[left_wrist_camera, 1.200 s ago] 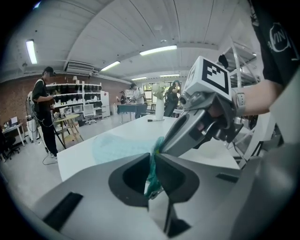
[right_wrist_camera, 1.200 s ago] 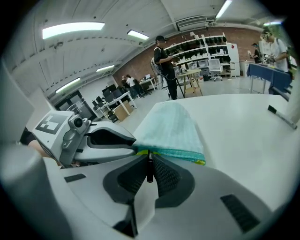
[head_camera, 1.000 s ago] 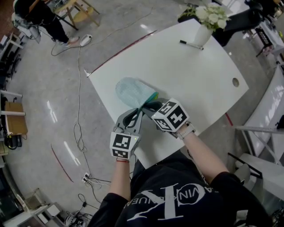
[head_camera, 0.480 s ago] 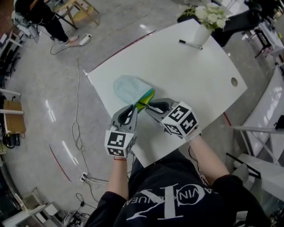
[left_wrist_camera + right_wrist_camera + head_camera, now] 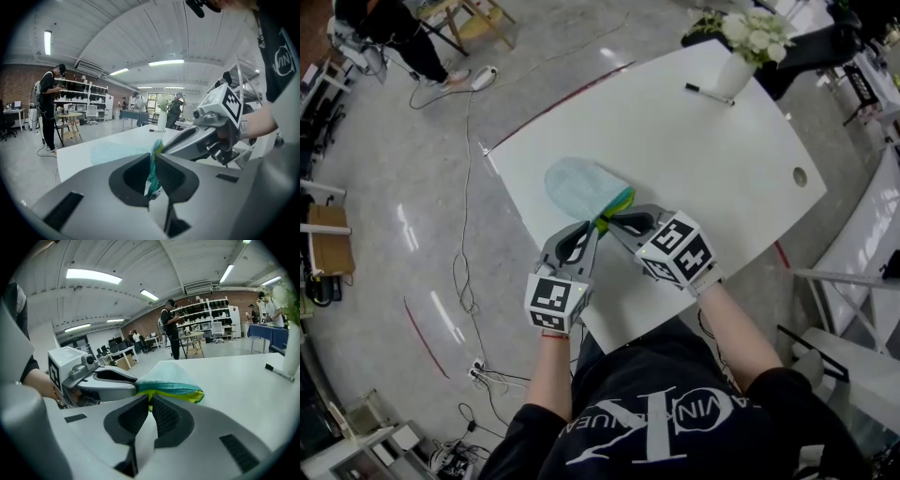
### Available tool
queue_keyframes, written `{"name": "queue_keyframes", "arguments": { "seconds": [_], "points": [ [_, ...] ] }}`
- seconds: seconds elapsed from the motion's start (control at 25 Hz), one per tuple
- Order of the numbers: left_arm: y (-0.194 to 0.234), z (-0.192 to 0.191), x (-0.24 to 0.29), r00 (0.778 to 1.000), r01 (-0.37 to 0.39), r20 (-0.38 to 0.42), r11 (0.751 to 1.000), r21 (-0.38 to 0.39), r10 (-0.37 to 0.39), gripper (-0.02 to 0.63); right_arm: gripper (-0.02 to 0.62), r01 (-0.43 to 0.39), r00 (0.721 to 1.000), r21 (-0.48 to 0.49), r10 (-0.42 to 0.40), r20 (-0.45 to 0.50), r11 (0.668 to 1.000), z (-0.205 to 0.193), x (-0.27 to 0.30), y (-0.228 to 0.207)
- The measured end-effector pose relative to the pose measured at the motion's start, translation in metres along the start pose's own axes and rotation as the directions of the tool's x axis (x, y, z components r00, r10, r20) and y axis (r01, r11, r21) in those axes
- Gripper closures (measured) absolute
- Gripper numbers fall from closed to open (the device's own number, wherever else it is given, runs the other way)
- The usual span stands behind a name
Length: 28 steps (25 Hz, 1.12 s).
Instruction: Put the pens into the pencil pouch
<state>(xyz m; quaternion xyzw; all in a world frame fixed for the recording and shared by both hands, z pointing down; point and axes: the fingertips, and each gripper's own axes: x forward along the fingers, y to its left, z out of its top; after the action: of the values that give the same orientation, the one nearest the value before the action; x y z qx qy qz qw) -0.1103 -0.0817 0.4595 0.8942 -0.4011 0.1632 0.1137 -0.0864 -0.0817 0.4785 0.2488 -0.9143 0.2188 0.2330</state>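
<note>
Pouch (image 5: 581,187) mouth held by left claw (image 5: 594,229); right claw (image 5: 615,222), jaws just closing, pinches its lip; thin fabric may slip free.

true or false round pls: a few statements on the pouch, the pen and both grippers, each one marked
1. The left gripper is shut on the pencil pouch. True.
2. The right gripper is empty. False: its jaws, which have just been closing, pinch the pouch's yellow-green rim.
3. The black pen is inside the pouch. False: it lies on the table beside the vase.
4. The vase holds white flowers. True.
</note>
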Motion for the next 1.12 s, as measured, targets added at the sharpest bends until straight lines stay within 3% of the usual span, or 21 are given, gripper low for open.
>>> {"name": "queue_keyframes", "arguments": {
  "seconds": [0.6,0.84,1.12],
  "points": [
    [0.035,-0.009,0.010,0.998,-0.055,-0.032,0.998,-0.041,0.054,0.571,0.538,-0.010,0.999,0.082,0.006,0.054,0.997,0.003,0.003,-0.032],
    [0.036,-0.006,0.026,0.997,-0.069,-0.043,0.996,-0.048,0.067,0.571,0.538,0.109,0.992,0.148,-0.117,0.046,0.983,-0.011,-0.032,-0.108],
    [0.042,-0.004,0.039,0.991,-0.115,-0.077,0.992,-0.060,0.110,0.571,0.518,0.276,0.961,0.089,-0.276,-0.008,0.957,-0.021,-0.078,-0.202]
  ]
}}
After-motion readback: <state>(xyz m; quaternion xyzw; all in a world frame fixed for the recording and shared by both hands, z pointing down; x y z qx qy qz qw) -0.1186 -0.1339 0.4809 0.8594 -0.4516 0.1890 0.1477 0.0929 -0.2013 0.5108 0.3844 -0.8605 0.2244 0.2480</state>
